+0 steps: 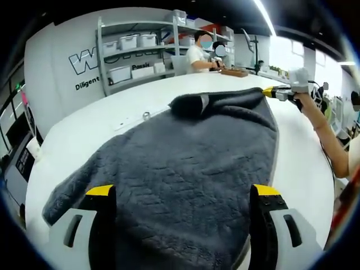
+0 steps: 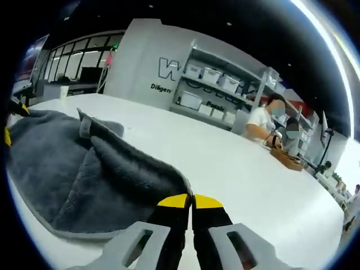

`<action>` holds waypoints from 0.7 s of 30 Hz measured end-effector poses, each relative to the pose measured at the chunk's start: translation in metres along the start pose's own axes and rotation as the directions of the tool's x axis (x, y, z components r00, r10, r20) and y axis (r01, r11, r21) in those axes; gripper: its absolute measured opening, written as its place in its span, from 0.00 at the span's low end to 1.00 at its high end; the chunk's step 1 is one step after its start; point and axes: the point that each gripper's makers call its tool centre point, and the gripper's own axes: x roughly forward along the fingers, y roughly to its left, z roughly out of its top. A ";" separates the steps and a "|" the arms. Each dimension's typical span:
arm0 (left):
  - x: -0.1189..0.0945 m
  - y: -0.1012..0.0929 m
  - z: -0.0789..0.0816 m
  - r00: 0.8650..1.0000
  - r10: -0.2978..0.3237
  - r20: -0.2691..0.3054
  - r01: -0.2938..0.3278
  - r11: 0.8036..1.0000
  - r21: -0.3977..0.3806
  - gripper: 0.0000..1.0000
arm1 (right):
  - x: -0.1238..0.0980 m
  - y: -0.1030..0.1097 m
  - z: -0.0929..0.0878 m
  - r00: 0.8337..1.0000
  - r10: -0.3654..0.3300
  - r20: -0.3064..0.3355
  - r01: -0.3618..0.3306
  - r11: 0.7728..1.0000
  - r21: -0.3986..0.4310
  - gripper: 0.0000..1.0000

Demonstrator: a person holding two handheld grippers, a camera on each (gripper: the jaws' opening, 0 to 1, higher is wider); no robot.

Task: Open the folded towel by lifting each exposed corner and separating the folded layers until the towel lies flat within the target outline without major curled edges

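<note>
The white worktop (image 1: 84, 129) is stretching across both views, running back toward a grey wall with lettering and a set of shelves (image 1: 135, 53) carrying white bins. Two people (image 2: 269, 125) are sitting at its far end beside a wooden tray (image 2: 289, 159).

The dark grey towel (image 1: 180, 174) is lying on the worktop and taking up most of the middle of the left gripper view. Most of it is lying spread out, while along its far edge one layer is sitting folded back on itself in a thick roll with a small label showing on it. In the right gripper view the same towel (image 2: 67, 169) is lying to the left, with a folded flap rising above the flatter layer and a pale hem running along the near edge.

The left gripper (image 1: 183, 194) is hovering low over the near part of the towel, its yellow-tipped jaws standing wide apart with towel showing between them and nothing gripped.

The right gripper (image 2: 191, 201) is sitting at the towel's corner, its jaws pressed together; the hem is meeting their tips, but whether cloth is pinched between them I cannot tell. In the left gripper view it (image 1: 277, 93) is appearing at the towel's far right corner, held by a person's hand (image 1: 306, 101).
</note>
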 end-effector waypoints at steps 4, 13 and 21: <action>0.001 0.000 0.000 1.000 -0.001 -0.003 0.001 1.000 0.001 0.96 | 0.000 -0.012 -0.009 1.000 -0.017 -0.024 0.018 0.999 0.033 0.00; 0.001 0.002 -0.002 1.000 0.001 -0.011 -0.001 1.000 -0.001 0.96 | -0.004 -0.028 -0.020 0.994 -0.069 -0.086 0.069 0.998 0.006 0.00; 0.002 0.000 -0.003 1.000 -0.001 -0.019 0.001 1.000 0.003 0.96 | -0.008 -0.039 -0.030 0.985 -0.099 -0.142 0.094 0.995 -0.044 0.00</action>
